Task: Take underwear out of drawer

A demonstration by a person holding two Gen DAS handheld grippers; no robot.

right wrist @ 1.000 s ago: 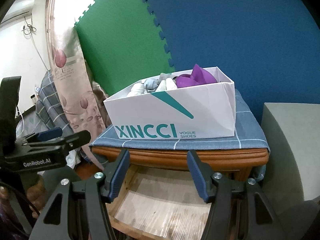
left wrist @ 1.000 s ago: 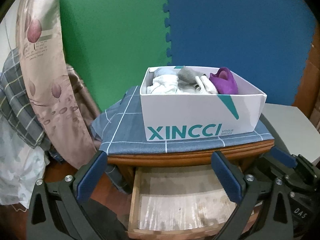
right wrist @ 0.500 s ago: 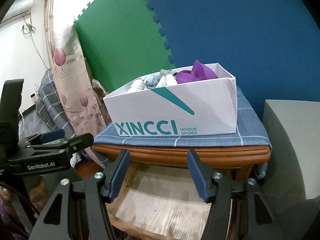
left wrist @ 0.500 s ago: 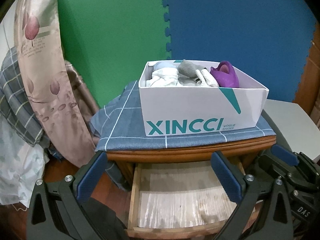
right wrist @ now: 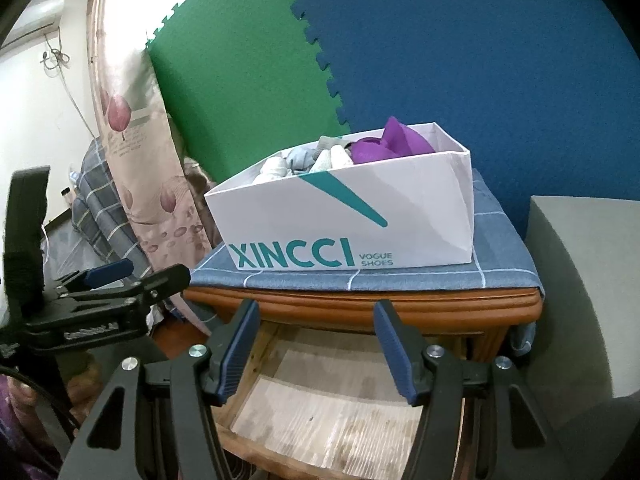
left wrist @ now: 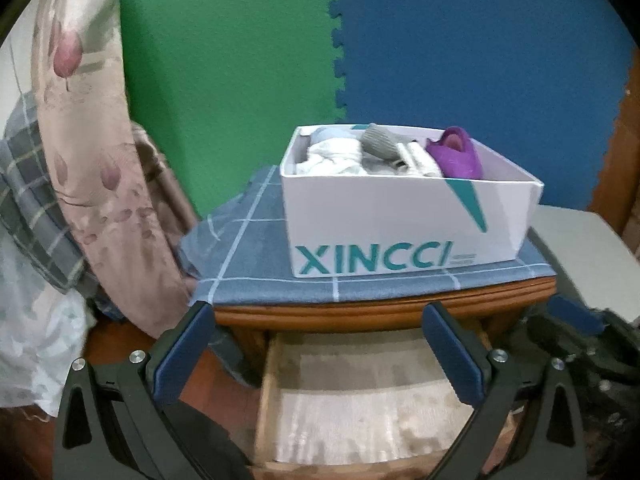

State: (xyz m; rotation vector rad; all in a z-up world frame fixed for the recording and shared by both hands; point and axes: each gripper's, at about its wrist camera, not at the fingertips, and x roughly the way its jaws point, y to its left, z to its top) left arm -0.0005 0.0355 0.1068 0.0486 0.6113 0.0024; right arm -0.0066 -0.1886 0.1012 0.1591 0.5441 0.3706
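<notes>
Left tool (left wrist: 316, 330) spread wide with nothing between the pads, hovering over the pulled-out drawer (left wrist: 360, 396); right tool (right wrist: 316, 334) likewise apart and empty above the same drawer (right wrist: 332, 408), bare liner showing inside. Above, on the cloth-covered surface (left wrist: 256, 264), white box (left wrist: 400, 224) holding the underwear (left wrist: 340, 156): pale folded pieces, one grey, one purple at the right end. Behind, green and blue mats; curtain at left.

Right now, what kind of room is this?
Probably a bedroom set up for recording: a wooden nightstand with its drawer open, a floral curtain, and foam mats covering the wall.
</notes>
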